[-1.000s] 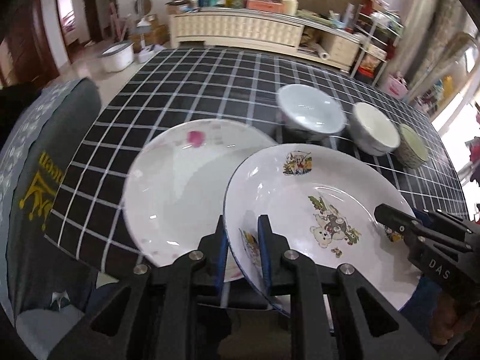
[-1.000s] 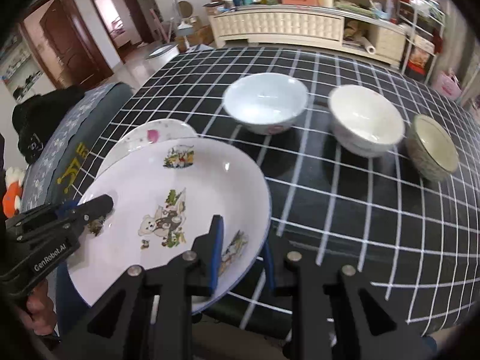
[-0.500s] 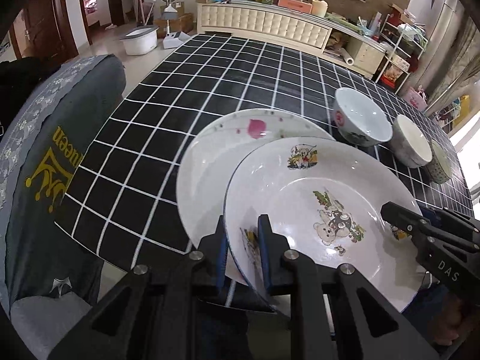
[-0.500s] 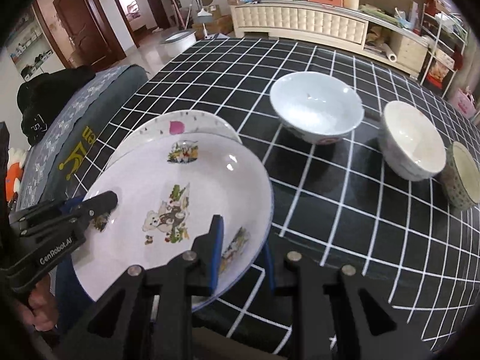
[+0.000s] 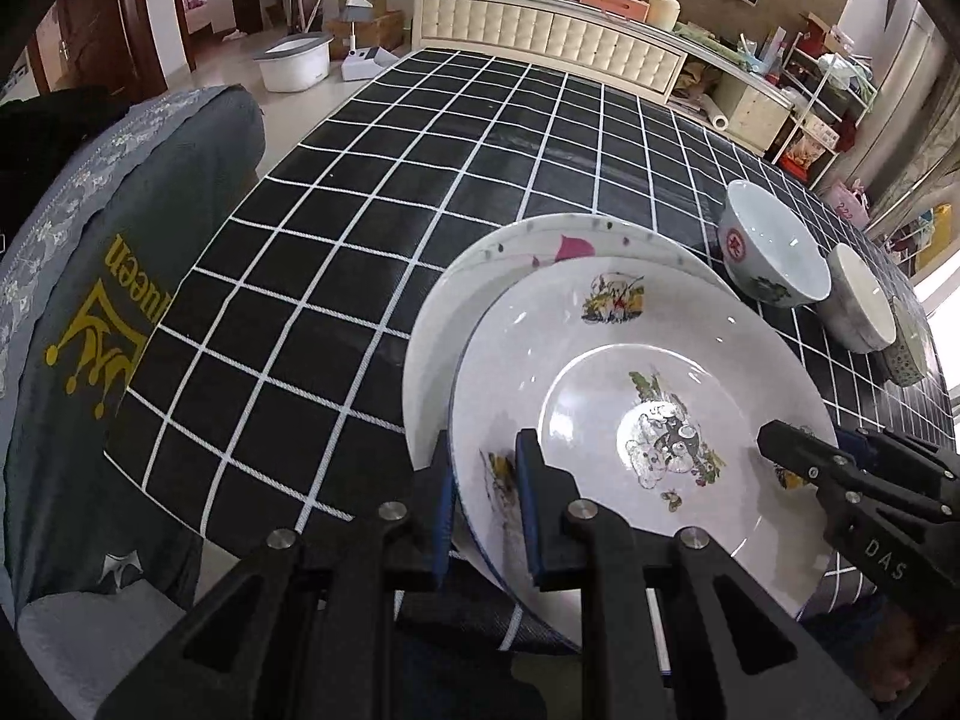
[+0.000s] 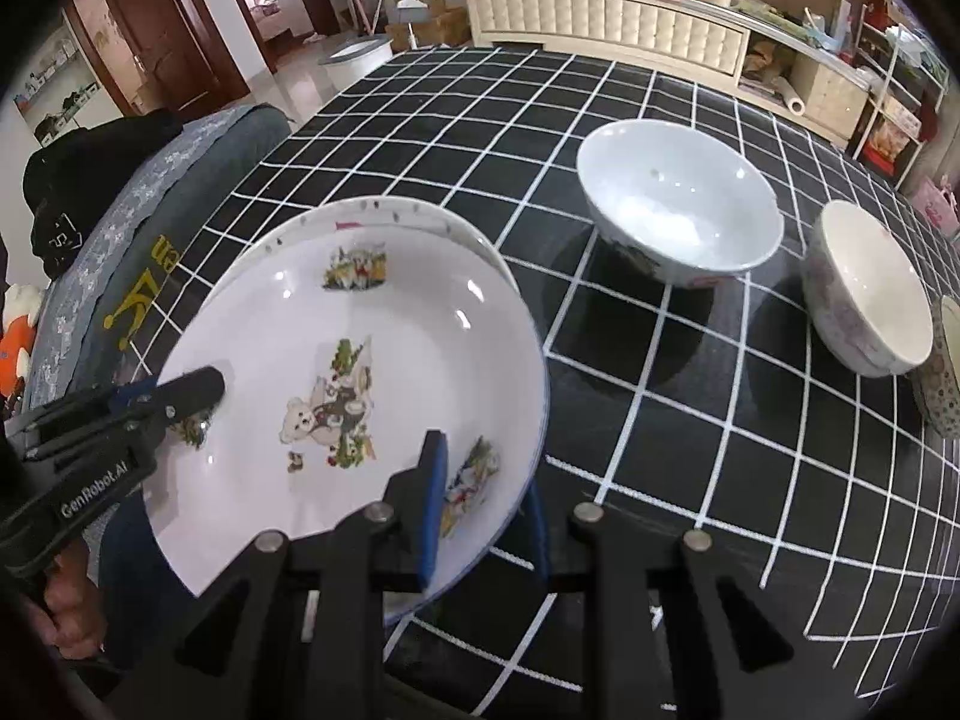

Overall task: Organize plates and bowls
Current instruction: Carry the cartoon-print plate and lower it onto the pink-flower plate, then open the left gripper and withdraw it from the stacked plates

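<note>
The bear plate [image 5: 648, 384], a deep white dish printed with a cartoon bear, sits in the air between both claws, over the near edge of the bench [image 5: 420, 180] with its black-and-white grid cloth. The left claw [image 5: 483, 480] is clamped narrow on the plate's near-left rim, one blue pad above and one below. The right claw [image 6: 486, 498] pinches the opposite rim the same way; in the left wrist view its black fingers reach in from the right.

A second ago the bear plate hung beside the pink-petal plate [image 5: 528, 246], with much of that plate's face exposed. Now it has slid across and covers most of it, so that only a crescent of the lower plate's far and left rim shows. In the right wrist view the pink-petal plate [image 6: 372, 210] is just a thin arc behind the carried one. Whether the two plates are touching yet I cannot tell; the upper one looks tilted slightly toward the cameras.

That shift suggests the stacking step is nearly done: the plates are close to lined up, and what remains is probably lowering the bear plate flat and letting both claws go. The risk is a rim clink or an off-centre seat if one side drops first.

The three bowls remain apart in a row further right: the large pale bowl [image 6: 678, 198], the cream bowl [image 6: 870, 294] and a patterned bowl [image 6: 945, 372] at the frame edge. They are not yet nested.
</note>
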Action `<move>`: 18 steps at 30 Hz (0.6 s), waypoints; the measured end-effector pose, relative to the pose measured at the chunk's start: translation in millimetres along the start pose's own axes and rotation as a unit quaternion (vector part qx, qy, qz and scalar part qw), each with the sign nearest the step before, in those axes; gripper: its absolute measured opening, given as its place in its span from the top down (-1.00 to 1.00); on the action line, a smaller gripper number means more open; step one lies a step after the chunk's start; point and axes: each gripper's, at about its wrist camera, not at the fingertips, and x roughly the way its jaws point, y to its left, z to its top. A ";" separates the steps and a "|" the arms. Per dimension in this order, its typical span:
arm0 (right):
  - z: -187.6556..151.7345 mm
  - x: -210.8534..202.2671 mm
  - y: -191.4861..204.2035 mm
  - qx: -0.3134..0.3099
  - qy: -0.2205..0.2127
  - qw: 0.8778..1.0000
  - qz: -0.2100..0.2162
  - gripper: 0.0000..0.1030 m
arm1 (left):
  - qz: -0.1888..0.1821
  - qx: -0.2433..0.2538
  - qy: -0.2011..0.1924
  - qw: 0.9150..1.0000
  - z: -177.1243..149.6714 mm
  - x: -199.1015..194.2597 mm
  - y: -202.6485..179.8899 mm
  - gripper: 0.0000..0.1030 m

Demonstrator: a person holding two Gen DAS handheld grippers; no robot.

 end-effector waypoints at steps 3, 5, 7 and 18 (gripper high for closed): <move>2.2 3.7 0.7 0.000 0.001 1.000 -0.004 0.45 | -0.002 0.002 0.001 1.000 3.5 0.8 2.2 0.67; 4.5 4.4 0.3 -0.001 0.001 1.000 -0.007 0.45 | -0.003 0.002 0.001 1.000 5.2 1.8 3.1 0.68; 5.8 5.1 0.1 -0.004 0.000 1.000 -0.008 0.45 | -0.005 0.001 0.003 1.000 6.5 3.6 3.3 0.68; 7.2 6.6 0.4 -0.008 -0.003 1.000 -0.011 0.44 | -0.013 -0.010 0.005 1.000 10.2 7.1 6.5 0.68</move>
